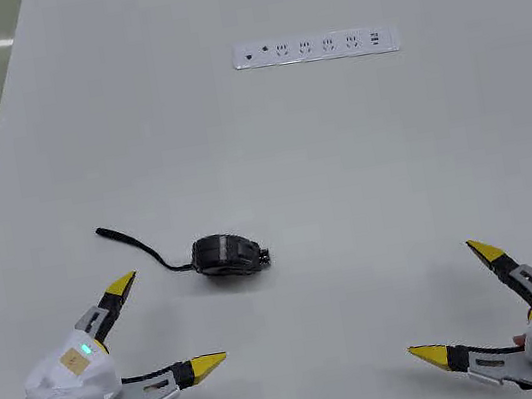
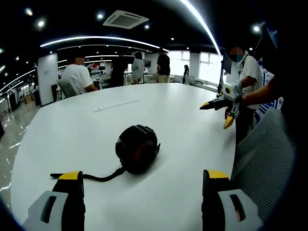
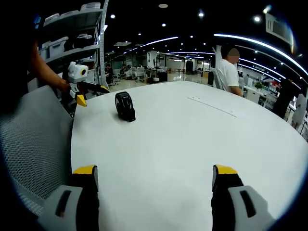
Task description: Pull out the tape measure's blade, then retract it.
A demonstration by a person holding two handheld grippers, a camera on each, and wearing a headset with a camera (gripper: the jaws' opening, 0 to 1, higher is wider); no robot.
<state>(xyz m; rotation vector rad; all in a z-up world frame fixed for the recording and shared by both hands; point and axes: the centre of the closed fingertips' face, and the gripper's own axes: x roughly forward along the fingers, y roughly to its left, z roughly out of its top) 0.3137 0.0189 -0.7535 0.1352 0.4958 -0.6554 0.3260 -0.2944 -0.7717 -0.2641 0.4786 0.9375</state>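
Firstly, head view: a black tape measure [image 1: 226, 255] lies on the white surface [image 1: 289, 155], its blade tip [image 1: 266, 256] too small to make out. Nearer, the left gripper [image 1: 166, 323] and right gripper [image 1: 455, 302] hang wide open and empty, the right partly cut off. Left gripper view: tape measure just ahead. Right gripper view: tape measure well away.

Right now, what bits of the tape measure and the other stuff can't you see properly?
- Tape measure: its blade tip is too small and dark to pick out in the head view.
- Power strip: its markings are too small to read in the head view.
- Right tongs: the white body behind them is cut off by the head view's bottom right corner.
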